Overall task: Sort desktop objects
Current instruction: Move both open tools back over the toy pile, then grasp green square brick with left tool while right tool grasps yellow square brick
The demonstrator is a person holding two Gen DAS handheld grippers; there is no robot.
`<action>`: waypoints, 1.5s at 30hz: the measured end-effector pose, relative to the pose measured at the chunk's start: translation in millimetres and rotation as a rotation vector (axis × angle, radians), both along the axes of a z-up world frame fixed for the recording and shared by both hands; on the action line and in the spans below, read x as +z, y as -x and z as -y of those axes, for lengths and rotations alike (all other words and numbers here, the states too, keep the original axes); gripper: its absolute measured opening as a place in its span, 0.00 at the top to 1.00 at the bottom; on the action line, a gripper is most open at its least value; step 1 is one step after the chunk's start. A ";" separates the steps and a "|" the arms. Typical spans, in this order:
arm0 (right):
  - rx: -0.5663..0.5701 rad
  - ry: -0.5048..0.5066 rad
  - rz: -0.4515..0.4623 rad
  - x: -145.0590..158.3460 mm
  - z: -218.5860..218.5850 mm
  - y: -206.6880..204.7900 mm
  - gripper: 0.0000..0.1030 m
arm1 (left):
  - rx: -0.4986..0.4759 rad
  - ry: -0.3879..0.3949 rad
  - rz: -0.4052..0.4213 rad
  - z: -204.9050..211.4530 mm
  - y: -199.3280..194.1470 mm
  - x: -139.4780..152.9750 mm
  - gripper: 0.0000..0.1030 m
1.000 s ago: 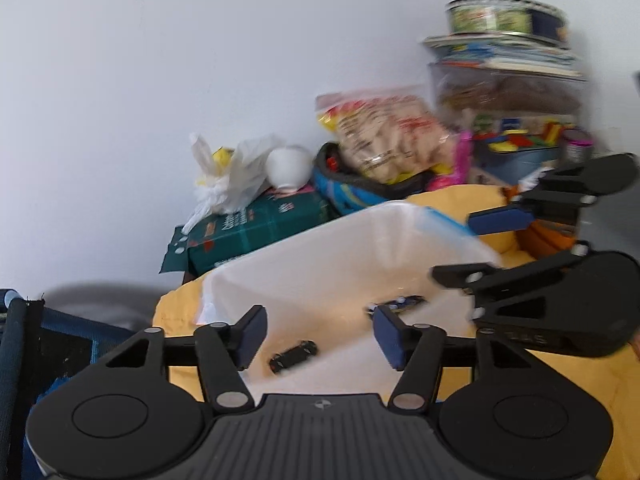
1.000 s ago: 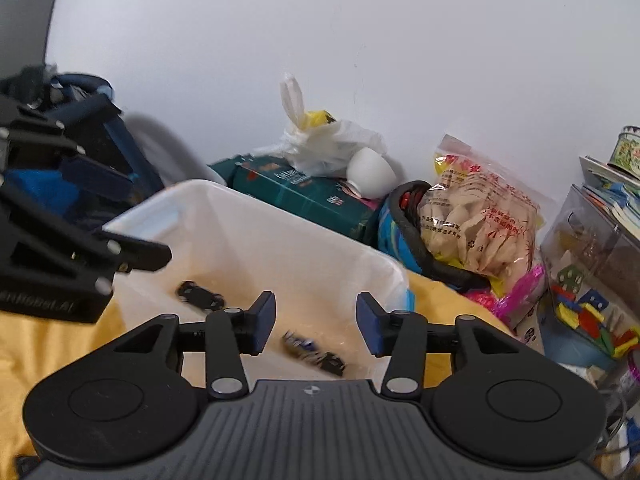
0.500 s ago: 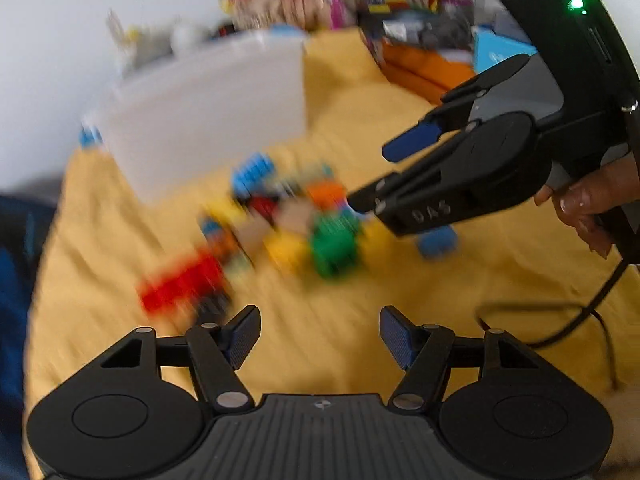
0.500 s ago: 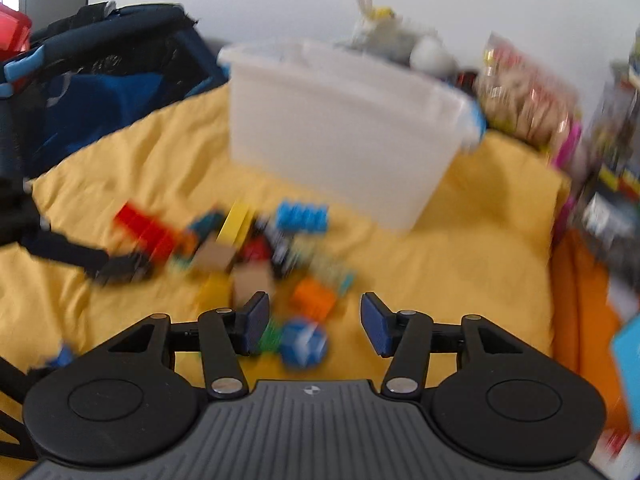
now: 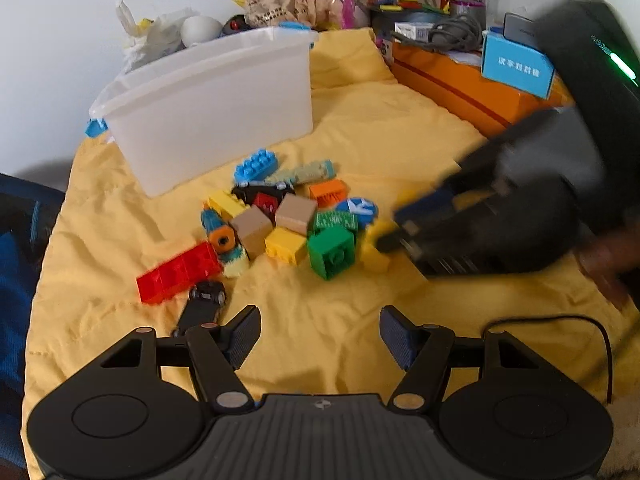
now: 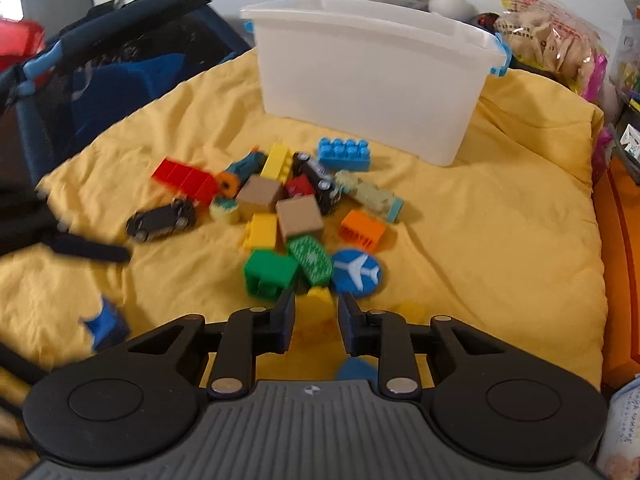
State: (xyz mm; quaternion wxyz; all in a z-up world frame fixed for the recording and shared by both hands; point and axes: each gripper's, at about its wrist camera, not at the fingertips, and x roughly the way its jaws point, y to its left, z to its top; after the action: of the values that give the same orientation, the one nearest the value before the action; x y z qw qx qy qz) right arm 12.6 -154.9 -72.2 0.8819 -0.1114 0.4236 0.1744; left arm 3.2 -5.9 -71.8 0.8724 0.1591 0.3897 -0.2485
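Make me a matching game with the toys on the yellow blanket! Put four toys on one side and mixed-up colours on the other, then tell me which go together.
Toys:
1. round flat disc with a white plane picture
2. long flat brick at the left end of the pile
3. studded brick nearest the white plastic bin
4. small toy car lying apart from the pile

Colours:
A. black
B. light blue
C. red
D. dark blue

Pairs: 1-D, 2-C, 3-B, 4-A
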 end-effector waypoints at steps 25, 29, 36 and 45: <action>-0.051 -0.053 -0.060 -9.7 22.2 44.6 0.76 | -0.254 -0.109 0.008 46.7 -55.4 -20.7 0.66; -0.026 -0.051 -0.051 -8.7 17.3 44.9 0.76 | -0.249 -0.128 -0.001 42.8 -65.3 -19.8 0.70; -0.010 -0.042 -0.045 -9.1 14.2 48.3 0.76 | -0.326 -0.127 -0.050 40.6 -76.2 -20.4 0.69; -0.049 -0.051 -0.034 -5.8 21.0 45.3 0.75 | -0.292 -0.245 0.054 27.6 -38.7 -20.5 0.79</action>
State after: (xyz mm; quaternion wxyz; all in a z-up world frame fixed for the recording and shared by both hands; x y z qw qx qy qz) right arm -32.8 -175.9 -78.0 0.8811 -0.0752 0.4368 0.1652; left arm 41.9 -33.4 -92.3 0.8113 0.3256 0.3660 -0.3190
